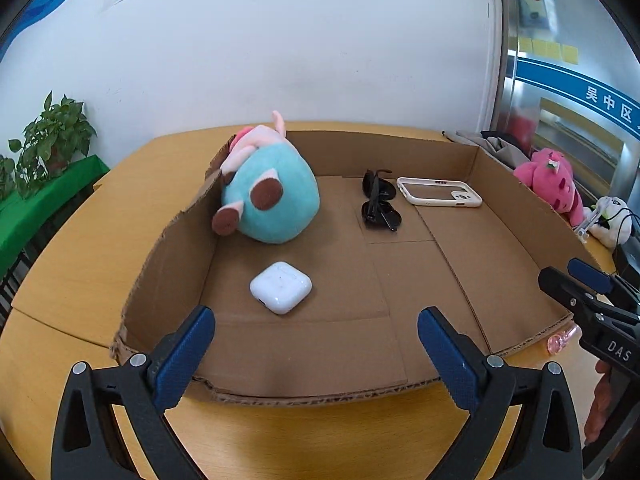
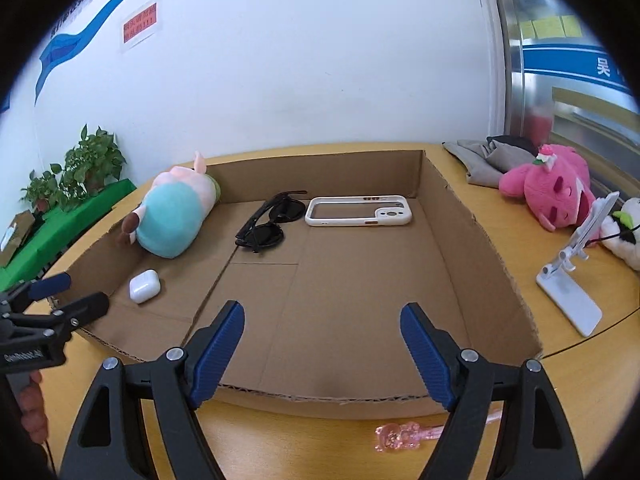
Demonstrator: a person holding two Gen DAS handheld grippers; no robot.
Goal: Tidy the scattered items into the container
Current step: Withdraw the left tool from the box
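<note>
A shallow cardboard box (image 1: 516,224) (image 2: 476,240) lies on the wooden table. In it are a teal and pink plush toy (image 1: 272,196) (image 2: 172,220), black sunglasses (image 1: 378,204) (image 2: 272,220), a white phone case (image 1: 438,192) (image 2: 358,210) and a white earbud case (image 1: 281,287) (image 2: 144,286). A pink transparent toy (image 2: 404,436) (image 1: 562,342) lies on the table outside the box's front wall. My left gripper (image 1: 316,344) is open and empty over the box's front left. My right gripper (image 2: 322,344) is open and empty over the front wall, above the pink toy.
Outside the box on the right lie a pink plush (image 2: 548,192) (image 1: 552,180), grey cloth (image 2: 488,156), a white phone stand (image 2: 572,276) and a white plush (image 2: 624,232). Potted plants (image 1: 52,136) stand on a green shelf at the left. A white wall is behind.
</note>
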